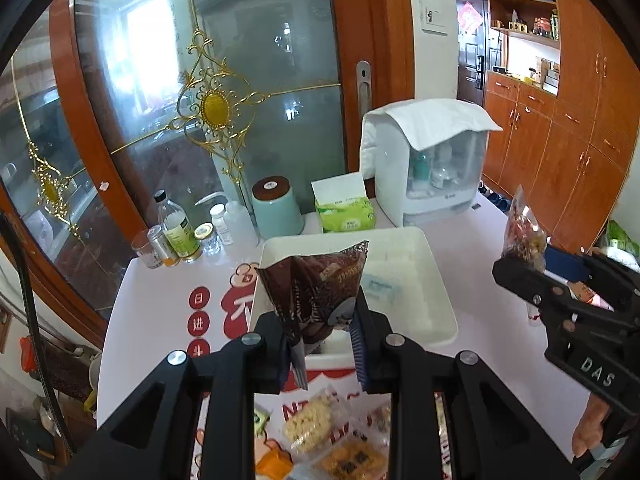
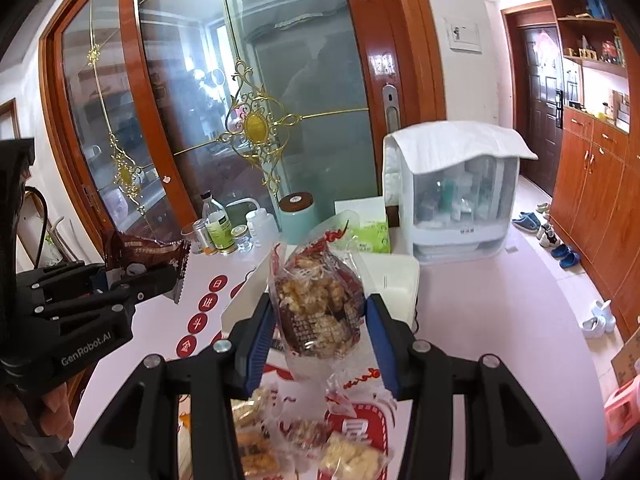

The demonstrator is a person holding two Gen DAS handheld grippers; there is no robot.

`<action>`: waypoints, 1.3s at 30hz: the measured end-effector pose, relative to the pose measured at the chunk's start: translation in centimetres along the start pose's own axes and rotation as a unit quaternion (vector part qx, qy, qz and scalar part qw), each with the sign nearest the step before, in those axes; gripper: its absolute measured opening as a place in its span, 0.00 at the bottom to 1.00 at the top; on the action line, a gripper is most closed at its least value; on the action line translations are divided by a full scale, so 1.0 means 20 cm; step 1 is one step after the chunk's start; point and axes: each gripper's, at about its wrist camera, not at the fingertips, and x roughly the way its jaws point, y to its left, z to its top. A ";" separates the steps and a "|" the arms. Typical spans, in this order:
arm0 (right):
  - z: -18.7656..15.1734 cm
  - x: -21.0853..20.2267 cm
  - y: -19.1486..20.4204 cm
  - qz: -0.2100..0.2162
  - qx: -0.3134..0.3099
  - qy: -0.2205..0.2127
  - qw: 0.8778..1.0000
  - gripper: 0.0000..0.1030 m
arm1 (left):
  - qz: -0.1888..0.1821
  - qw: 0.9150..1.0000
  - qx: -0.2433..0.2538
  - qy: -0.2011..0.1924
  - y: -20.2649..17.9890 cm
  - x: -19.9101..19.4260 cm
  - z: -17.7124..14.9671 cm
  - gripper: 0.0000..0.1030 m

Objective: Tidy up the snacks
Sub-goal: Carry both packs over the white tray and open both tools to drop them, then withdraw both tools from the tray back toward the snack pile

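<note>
My left gripper [image 1: 322, 344] is shut on a dark brown snack packet [image 1: 318, 292] and holds it above the near edge of the white tray [image 1: 436, 312]. It also shows at the left of the right wrist view [image 2: 160, 276] with the brown packet [image 2: 148, 254]. My right gripper [image 2: 320, 332] is shut on a clear packet of caramel puffed snacks [image 2: 316, 304], held above the table in front of the tray [image 2: 396, 280]. In the left wrist view the right gripper [image 1: 520, 272] holds that clear packet [image 1: 522, 228] to the tray's right. Several loose snack packets [image 1: 320, 432] lie on the table below.
Behind the tray stand a green tissue box [image 1: 346, 216], a mint canister [image 1: 276, 208], bottles and jars [image 1: 180, 232] and a white covered cabinet [image 1: 432, 164]. A glass sliding door is behind. Wooden cupboards [image 1: 560, 140] line the right wall.
</note>
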 end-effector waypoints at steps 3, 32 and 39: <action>0.09 0.08 -0.01 -0.008 -0.003 0.008 1.000 0.45 | 0.000 1.000 -0.001 0.006 0.02 0.08 0.06 0.22; -0.12 0.90 -0.03 -0.043 0.048 0.151 0.986 0.75 | 0.051 0.988 -0.024 0.144 0.21 0.96 -0.22 0.87; -0.14 0.80 -0.03 -0.042 0.056 0.139 0.988 0.75 | 0.053 0.990 -0.035 0.124 0.20 0.81 -0.19 0.87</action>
